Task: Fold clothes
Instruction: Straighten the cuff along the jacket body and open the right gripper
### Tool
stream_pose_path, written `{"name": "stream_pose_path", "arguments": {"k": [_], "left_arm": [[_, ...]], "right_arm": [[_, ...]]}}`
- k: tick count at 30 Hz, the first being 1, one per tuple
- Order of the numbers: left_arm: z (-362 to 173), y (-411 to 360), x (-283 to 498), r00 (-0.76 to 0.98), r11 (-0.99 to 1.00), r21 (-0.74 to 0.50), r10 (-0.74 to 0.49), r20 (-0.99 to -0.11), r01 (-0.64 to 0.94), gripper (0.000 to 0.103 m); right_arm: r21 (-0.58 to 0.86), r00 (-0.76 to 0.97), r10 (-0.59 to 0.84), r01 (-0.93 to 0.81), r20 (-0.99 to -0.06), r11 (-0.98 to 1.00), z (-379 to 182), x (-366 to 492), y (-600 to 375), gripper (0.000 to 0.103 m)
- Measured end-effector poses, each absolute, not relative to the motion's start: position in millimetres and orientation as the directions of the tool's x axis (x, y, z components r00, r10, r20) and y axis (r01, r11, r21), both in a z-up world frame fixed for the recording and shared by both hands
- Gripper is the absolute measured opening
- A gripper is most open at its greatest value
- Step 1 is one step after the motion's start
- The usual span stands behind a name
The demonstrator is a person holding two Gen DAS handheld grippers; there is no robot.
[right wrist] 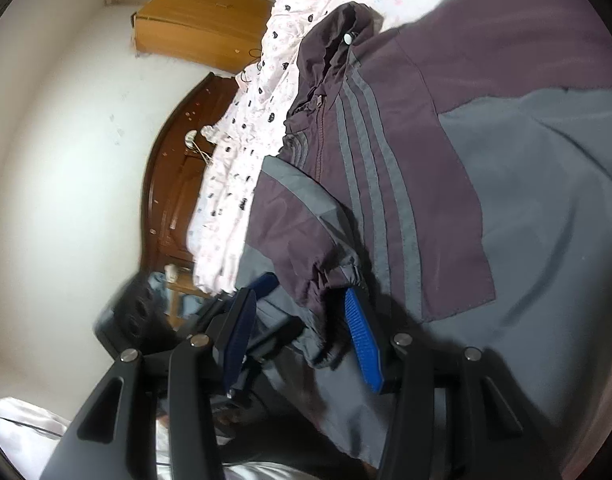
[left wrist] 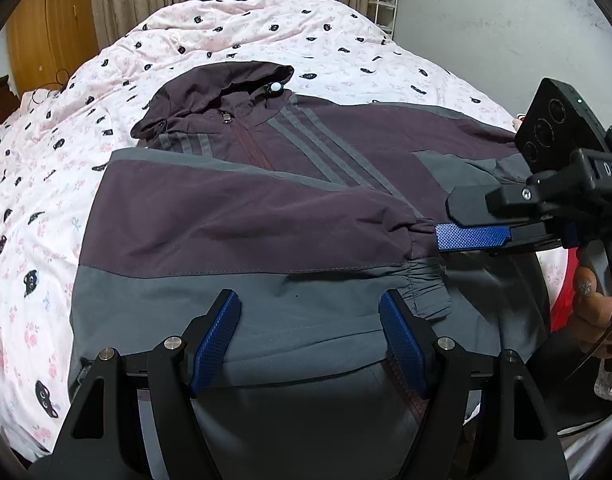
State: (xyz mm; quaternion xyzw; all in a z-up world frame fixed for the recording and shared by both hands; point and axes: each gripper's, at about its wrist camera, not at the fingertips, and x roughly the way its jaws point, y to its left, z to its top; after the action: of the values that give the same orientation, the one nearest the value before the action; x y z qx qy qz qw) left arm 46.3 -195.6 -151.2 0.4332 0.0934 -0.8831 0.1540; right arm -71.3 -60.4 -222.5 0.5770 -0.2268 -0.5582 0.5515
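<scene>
Left gripper (left wrist: 310, 344) jaws wide over jacket (left wrist: 242, 216) hem; right gripper (right wrist: 302, 332) jaws parted around folded sleeve cuff (right wrist: 326, 280), contact unclear

The left wrist view looks level and close along its tongs (left wrist: 310, 340) over the jacket (left wrist: 266, 216) up the bed (left wrist: 226, 32). The right wrist view is rolled sideways, nearer the cuff (right wrist: 330, 280). Both share the hood and striped chest.

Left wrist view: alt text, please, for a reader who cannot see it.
A purple and grey hooded jacket lies on a pink patterned bedspread, one sleeve folded across its front. The left tongs hover open over the hem; the right tongs reach the sleeve's cuff.
</scene>
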Motion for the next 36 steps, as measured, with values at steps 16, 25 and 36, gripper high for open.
{"name": "stream_pose_path", "arguments": {"k": [16,25,36], "left_arm": [[-155,-191,48,-0.575,-0.939,-0.032,-0.183,-0.798,0.343,0.068],[-161,-185,47,-0.564,-0.947,-0.014,-0.181,-0.806,0.322,0.068],[-162,-181,48,-0.568,-0.951,0.009,-0.191,-0.801,0.308,0.068]], "right_arm": [[0.926,0.322,-0.878,0.253,-0.355,-0.281,-237,-80,-71,0.049],[0.931,0.261,-0.902,0.214,-0.345,-0.294,-238,-86,-68,0.042],[0.827,0.215,-0.840,0.409,-0.499,-0.386,-194,-79,-62,0.036]]}}
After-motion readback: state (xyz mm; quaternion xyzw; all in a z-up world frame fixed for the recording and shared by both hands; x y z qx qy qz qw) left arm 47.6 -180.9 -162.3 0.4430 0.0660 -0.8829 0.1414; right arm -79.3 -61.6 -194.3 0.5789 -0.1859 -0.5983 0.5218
